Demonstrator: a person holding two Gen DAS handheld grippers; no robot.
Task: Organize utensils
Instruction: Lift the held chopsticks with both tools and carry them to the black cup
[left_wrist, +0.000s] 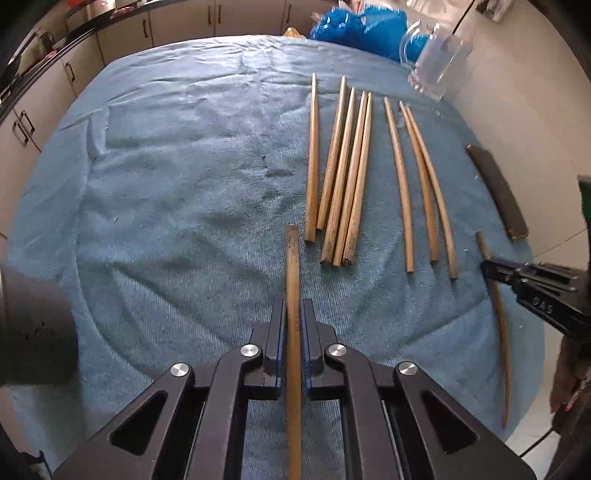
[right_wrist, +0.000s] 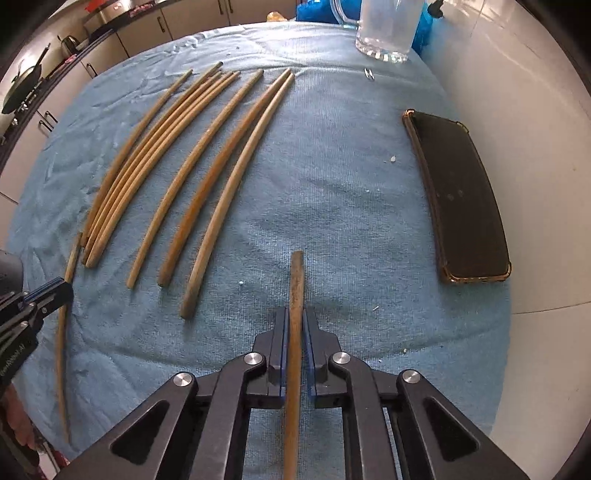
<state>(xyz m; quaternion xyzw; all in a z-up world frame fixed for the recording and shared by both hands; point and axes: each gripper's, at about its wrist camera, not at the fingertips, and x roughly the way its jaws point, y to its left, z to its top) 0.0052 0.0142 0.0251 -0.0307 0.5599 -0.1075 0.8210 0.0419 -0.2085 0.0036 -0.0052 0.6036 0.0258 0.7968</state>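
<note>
On the blue towel (left_wrist: 166, 184), each gripper clamps one chopstick; only the right view shows the whole phone (right_wrist: 458, 199).

The left gripper (left_wrist: 294, 314) clamps one chopstick (left_wrist: 293, 258) beside eight more chopsticks (left_wrist: 347, 177) on the blue towel (left_wrist: 166, 166).

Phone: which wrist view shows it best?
Right wrist view. The phone lies there whole on the blue towel, dark face up, all corners and its case rim visible, right of the chopstick held in the right tongs. The left wrist view shows it only as a thin, edge-on strip near the frame's right edge.
</note>
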